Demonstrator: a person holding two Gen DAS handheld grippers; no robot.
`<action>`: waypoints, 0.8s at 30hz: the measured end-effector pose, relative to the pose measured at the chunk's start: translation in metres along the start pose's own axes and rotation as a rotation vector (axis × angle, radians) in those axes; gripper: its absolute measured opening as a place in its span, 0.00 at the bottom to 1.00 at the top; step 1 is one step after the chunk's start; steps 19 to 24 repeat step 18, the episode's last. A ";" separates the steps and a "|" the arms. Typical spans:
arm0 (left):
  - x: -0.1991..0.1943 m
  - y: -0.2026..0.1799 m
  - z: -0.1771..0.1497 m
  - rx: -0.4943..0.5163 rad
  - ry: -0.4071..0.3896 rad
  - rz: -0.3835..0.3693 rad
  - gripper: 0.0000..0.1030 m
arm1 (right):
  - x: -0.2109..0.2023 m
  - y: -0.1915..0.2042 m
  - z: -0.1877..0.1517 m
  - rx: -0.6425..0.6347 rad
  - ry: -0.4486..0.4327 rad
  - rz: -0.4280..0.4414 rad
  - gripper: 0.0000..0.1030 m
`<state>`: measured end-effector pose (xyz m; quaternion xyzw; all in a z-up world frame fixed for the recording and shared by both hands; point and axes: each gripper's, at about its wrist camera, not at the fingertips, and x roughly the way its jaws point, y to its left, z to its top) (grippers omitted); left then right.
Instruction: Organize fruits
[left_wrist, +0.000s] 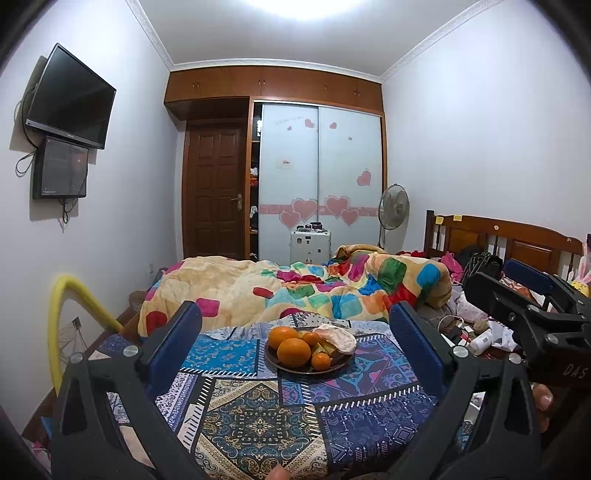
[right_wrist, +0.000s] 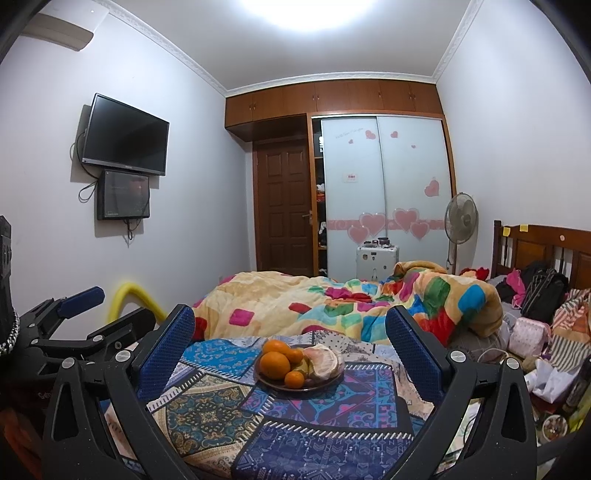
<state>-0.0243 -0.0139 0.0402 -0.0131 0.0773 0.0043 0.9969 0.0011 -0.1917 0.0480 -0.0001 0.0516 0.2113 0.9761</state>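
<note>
A dark plate (left_wrist: 291, 370) (right_wrist: 277, 386) sits on a patterned cloth (left_wrist: 258, 413) (right_wrist: 295, 424). It holds several oranges (left_wrist: 293, 352) (right_wrist: 274, 364), a peeled pomelo piece (left_wrist: 338, 338) (right_wrist: 325, 362) and a yellow-green fruit (right_wrist: 302, 365). My left gripper (left_wrist: 295, 347) is open and empty, its blue pads on either side of the plate, short of it. My right gripper (right_wrist: 290, 349) is open and empty, also short of the plate. The right gripper shows at the right of the left wrist view (left_wrist: 532, 295); the left gripper shows at the left of the right wrist view (right_wrist: 74, 321).
A bed with a colourful quilt (left_wrist: 295, 288) (right_wrist: 332, 299) lies behind the cloth. Clutter of bags and clothes (right_wrist: 535, 314) lies to the right. A yellow tube (left_wrist: 70, 314) arcs at the left. A fan (right_wrist: 461, 219) and a wardrobe (right_wrist: 384, 192) stand at the back.
</note>
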 end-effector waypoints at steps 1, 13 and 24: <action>0.000 0.001 0.000 -0.002 0.001 -0.002 1.00 | 0.000 0.000 0.000 0.000 -0.001 -0.001 1.00; 0.000 0.000 -0.001 -0.002 0.010 0.003 1.00 | 0.000 -0.002 -0.002 0.003 0.004 -0.001 1.00; 0.000 0.001 -0.001 -0.006 0.012 -0.001 1.00 | 0.001 -0.004 -0.003 0.007 0.009 -0.005 1.00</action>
